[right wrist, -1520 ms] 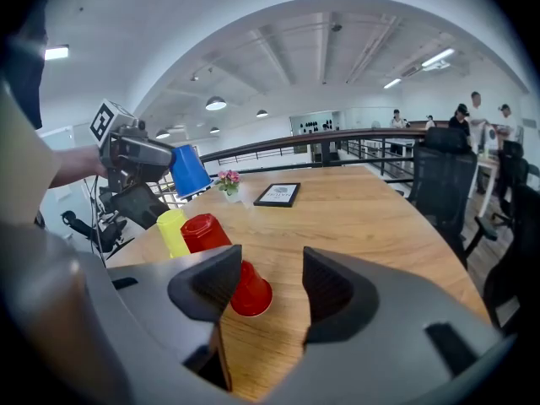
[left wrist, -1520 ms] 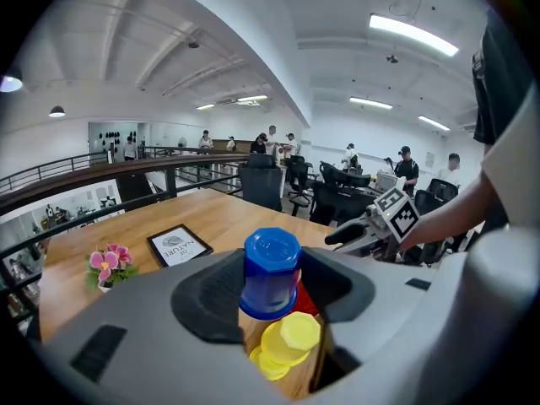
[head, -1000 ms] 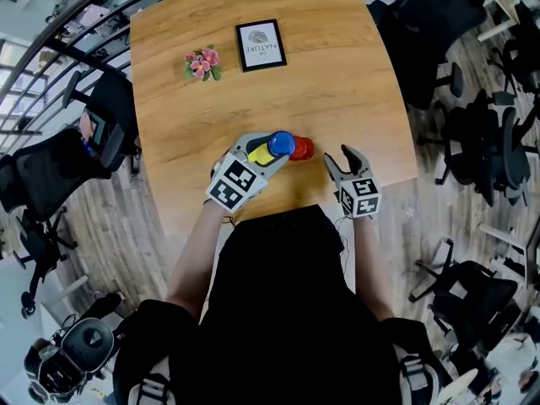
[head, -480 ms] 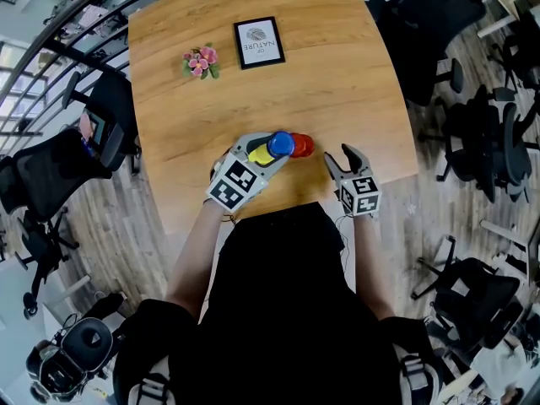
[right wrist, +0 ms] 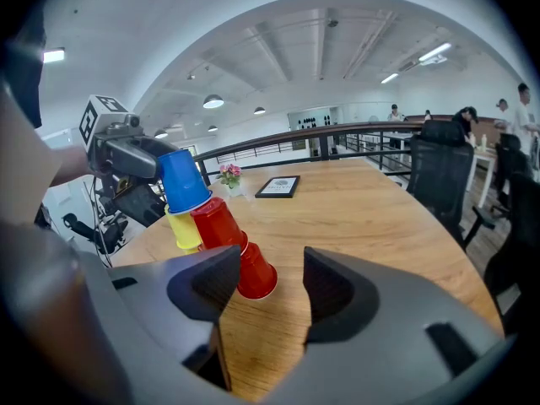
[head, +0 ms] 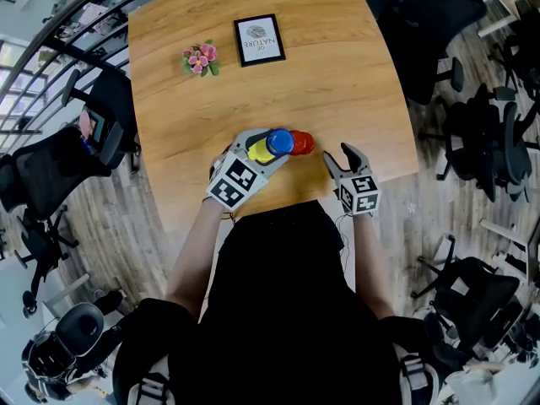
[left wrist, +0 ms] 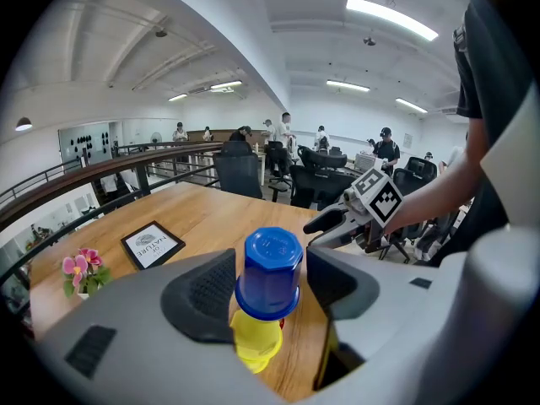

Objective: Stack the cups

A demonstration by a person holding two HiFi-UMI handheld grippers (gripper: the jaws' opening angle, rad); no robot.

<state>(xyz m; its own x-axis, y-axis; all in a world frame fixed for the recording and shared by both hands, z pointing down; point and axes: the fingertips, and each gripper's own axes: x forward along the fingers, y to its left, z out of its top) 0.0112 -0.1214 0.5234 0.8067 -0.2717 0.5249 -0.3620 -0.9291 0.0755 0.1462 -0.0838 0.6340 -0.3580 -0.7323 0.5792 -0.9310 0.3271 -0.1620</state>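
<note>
An upside-down blue cup sits on top of a yellow cup. Both stand between the jaws of my left gripper, which are opening. A thin gap shows beside the blue cup, so the pads no longer press on it. In the head view the blue cup and yellow cup are at the left gripper tips, and a red cup stands just to their right. The right gripper view shows two nested red cups leaning beside the yellow cup. My right gripper stands open and empty, a little short of them.
At the far side of the wooden table are a framed card and a small pink flower pot. The table's near edge runs just below both grippers. Office chairs and a railing surround it.
</note>
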